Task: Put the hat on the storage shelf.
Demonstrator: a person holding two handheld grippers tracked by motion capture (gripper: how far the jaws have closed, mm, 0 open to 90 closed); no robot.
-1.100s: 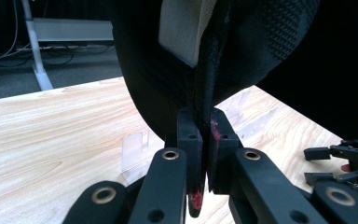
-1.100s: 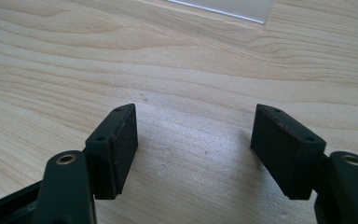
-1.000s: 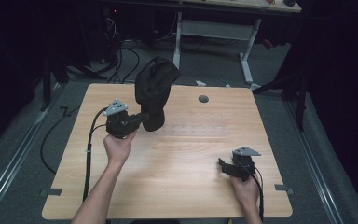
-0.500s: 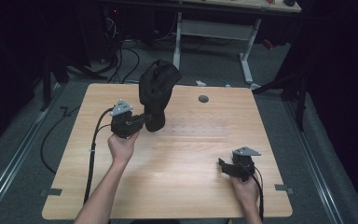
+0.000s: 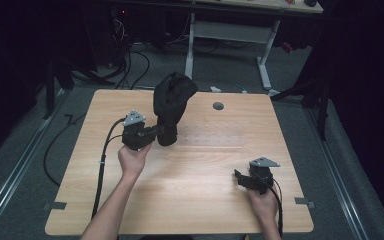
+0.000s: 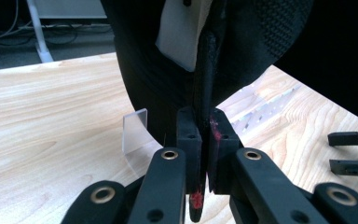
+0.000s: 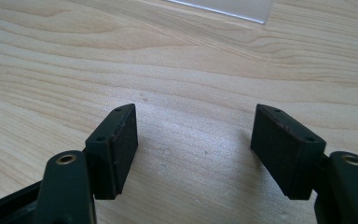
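Observation:
A black fabric item (image 5: pixel 172 100) with a mesh side and a white label (image 6: pixel 182 28) stands upright over the middle back of the wooden table (image 5: pixel 200 200). My left gripper (image 5: pixel 161 133) is shut on its lower edge, and in the left gripper view the pads (image 6: pixel 189 135) pinch a seam of the fabric (image 6: pixel 158 74). My right gripper (image 5: pixel 239 177) rests low at the table's front right, held by a hand. In the right gripper view its jaws (image 7: pixel 196 140) stand wide open over bare wood with nothing between them.
A grey round grommet (image 5: pixel 218 106) sits in the tabletop at the back. A small clear plastic piece (image 6: pixel 135 130) lies beside the fabric item. A white-legged desk (image 5: pixel 225 30) and cables (image 5: pixel 130 55) are on the floor behind the table.
My left hand has shifted slightly to the right with the black fabric item still gripped. The right hand has kept still.

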